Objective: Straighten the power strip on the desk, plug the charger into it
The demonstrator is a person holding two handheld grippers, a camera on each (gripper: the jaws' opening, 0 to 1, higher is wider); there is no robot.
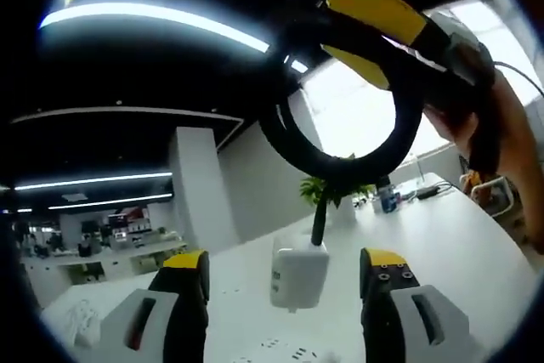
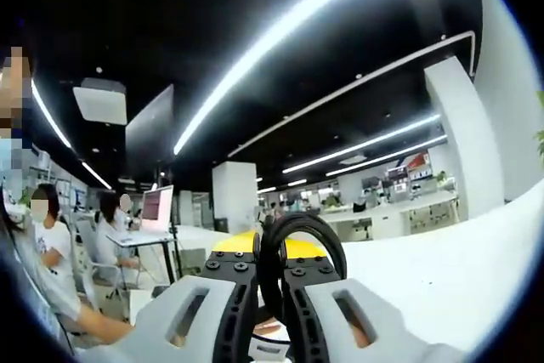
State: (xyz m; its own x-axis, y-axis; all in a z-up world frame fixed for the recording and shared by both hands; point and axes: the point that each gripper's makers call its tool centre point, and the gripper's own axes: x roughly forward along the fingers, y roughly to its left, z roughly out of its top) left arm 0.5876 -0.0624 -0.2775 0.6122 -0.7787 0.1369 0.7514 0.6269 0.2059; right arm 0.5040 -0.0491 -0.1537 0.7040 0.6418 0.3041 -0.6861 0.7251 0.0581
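The right gripper rose from six o'clock, its jaws pinched on a loop of black cable arching just above the tips. A white desk ran toward three o'clock. At nine o'clock, people sat near a laptop on a stand. Light strips crossed the dark ceiling around twelve o'clock.

Potted plant, blue bottle, open laptop, seated people.

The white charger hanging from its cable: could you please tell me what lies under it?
Under the charger lies the white desk, with the power strip's sockets just below. The rest of the strip is cut off at the view's edge.
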